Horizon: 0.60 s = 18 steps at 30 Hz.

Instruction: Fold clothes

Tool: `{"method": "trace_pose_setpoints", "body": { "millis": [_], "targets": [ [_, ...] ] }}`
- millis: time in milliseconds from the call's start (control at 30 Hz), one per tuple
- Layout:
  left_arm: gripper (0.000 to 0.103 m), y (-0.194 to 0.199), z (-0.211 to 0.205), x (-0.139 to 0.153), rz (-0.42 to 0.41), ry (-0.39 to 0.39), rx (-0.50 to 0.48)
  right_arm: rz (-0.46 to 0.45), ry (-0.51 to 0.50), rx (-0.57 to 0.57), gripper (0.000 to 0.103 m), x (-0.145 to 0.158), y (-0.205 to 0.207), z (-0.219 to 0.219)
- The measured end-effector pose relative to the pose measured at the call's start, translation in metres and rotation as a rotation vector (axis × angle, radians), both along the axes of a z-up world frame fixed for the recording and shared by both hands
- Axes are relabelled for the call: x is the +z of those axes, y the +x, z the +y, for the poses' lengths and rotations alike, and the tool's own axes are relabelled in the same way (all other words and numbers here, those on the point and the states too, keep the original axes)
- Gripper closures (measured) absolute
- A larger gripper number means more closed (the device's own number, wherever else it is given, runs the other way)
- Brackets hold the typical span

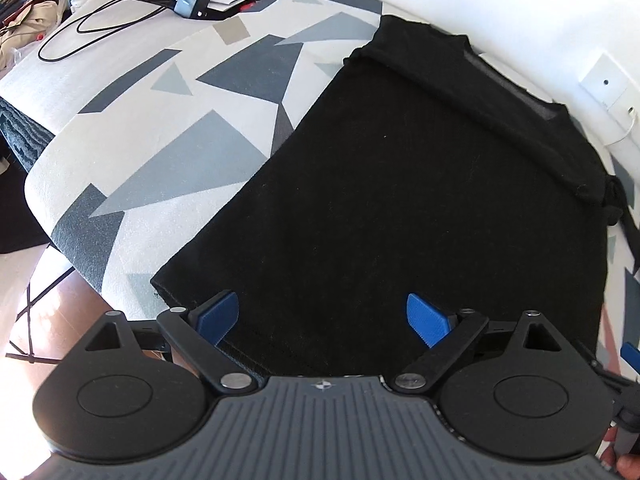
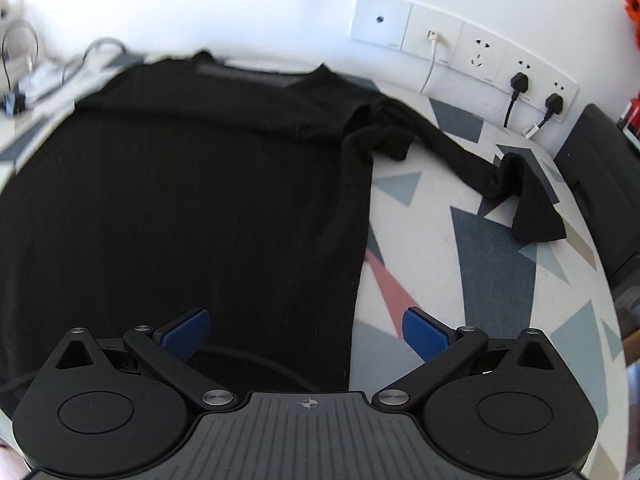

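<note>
Black shirt (image 1: pixel 400 200) spread flat on patterned bed (image 1: pixel 160 152), collar farthest from both grippers.

Left gripper (image 1: pixel 324 320) spread wide over near hem; right gripper (image 2: pixel 306 334) likewise released, straddling shirt's right edge, loose sleeve (image 2: pixel 480 168) beyond.

Geometric-patterned table cover (image 1: pixel 168 152), black cable (image 1: pixel 100 20) beside grey adapter (image 1: pixel 192 0), wall sockets (image 2: pixel 480 60) with two black plugs (image 2: pixel 520 80).

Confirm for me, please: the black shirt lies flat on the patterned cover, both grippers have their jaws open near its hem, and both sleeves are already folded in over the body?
Not quite. Only one sleeve is folded in: the right wrist view shows the right sleeve still stretched out, crumpled, across the patterned cover. The rest holds: the black shirt lies flat, and the left gripper and right gripper have open jaws near its hem.
</note>
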<state>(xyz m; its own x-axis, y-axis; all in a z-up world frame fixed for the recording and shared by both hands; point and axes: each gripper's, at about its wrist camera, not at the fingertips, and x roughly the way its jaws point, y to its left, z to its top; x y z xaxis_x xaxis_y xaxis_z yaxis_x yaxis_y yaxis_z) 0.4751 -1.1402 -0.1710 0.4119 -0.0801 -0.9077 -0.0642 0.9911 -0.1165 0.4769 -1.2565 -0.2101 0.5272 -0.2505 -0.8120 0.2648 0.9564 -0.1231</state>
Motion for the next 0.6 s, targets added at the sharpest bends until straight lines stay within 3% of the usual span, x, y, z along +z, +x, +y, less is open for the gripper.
{"method": "trace_pose_setpoints", "body": {
  "millis": [200, 367, 600],
  "targets": [
    [0.008, 0.014, 0.0, -0.01, -0.007, 0.031, -0.023, 0.012, 0.033, -0.016, 0.001, -0.009, 0.001, 0.004],
    [0.008, 0.026, -0.001, -0.015, -0.073, 0.077, -0.028, -0.008, 0.174, -0.103, 0.001, -0.015, -0.002, -0.011],
    [0.007, 0.047, 0.004, -0.023, -0.082, 0.069, -0.079, -0.007, 0.13, -0.104, 0.001, -0.019, -0.001, -0.003]
  ]
}}
